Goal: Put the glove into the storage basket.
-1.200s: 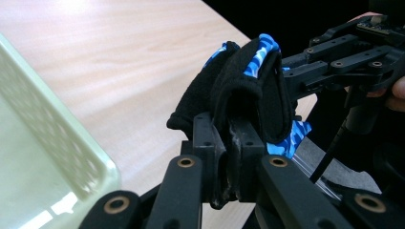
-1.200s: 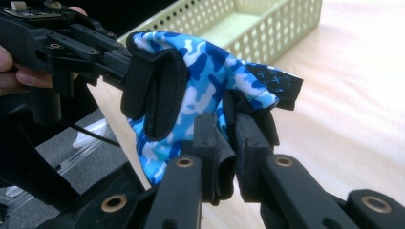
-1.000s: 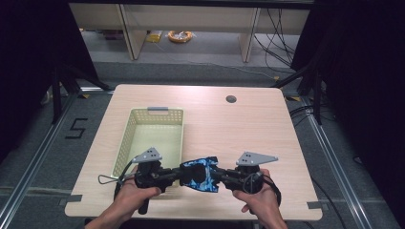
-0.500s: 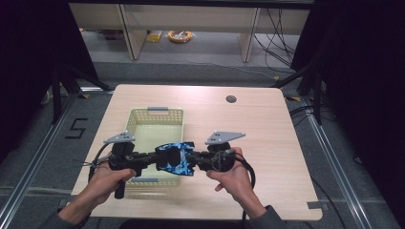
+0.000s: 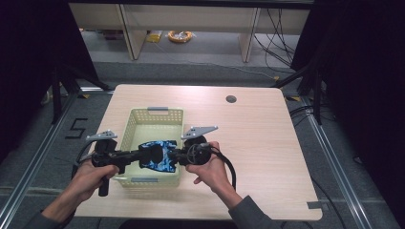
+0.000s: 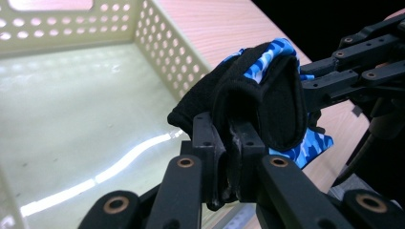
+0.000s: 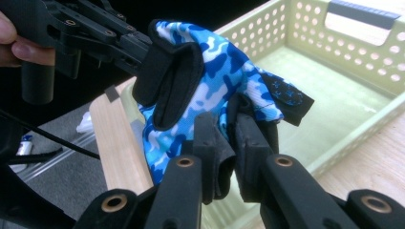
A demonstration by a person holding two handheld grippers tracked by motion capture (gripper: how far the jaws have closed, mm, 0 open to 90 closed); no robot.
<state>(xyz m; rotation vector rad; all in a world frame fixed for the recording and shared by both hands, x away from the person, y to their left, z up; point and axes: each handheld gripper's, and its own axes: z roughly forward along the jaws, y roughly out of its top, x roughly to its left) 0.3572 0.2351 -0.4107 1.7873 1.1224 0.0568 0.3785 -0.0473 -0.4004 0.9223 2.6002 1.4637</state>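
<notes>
1. We have a light wooden table (image 5: 248, 143) with a pale yellow perforated basket (image 5: 154, 114) on its left half
2. Between our two tools a blue camouflage glove (image 5: 155, 157) with black trim hangs over the basket's near end, clear of the floor inside
3. Our left gripper (image 6: 231, 138) is clenched on the glove's black cuff; our right gripper (image 7: 229, 138) is clamped on the opposite edge
4. We judge this the carrying step, nearly at the drop
5. Next we should lower the glove inside the walls, then release both grips together
</notes>
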